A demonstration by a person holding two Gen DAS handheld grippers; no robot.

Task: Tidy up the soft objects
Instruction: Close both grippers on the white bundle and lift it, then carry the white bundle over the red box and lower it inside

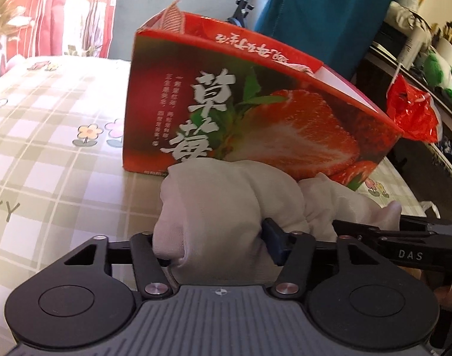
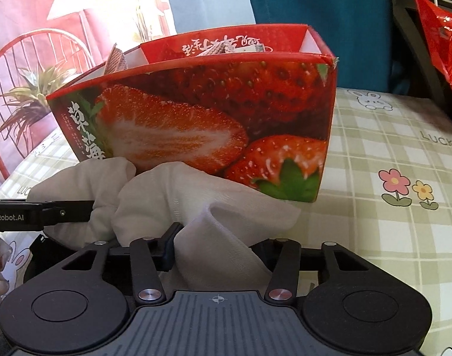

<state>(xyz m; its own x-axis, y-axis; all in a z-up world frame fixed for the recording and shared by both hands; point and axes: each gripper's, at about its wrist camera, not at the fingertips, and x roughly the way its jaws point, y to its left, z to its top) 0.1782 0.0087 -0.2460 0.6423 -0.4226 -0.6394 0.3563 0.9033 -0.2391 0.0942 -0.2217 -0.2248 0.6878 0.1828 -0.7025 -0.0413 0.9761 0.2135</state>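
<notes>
Cloth (image 1: 226, 204), white and bunched, lies on the checked worktop (image 1: 54, 136) against the near face of the strawberry box (image 1: 255, 112). Left tool (image 1: 217, 246) is clamped on its left bunch; right tool (image 2: 217, 255) on its right fold.
</notes>
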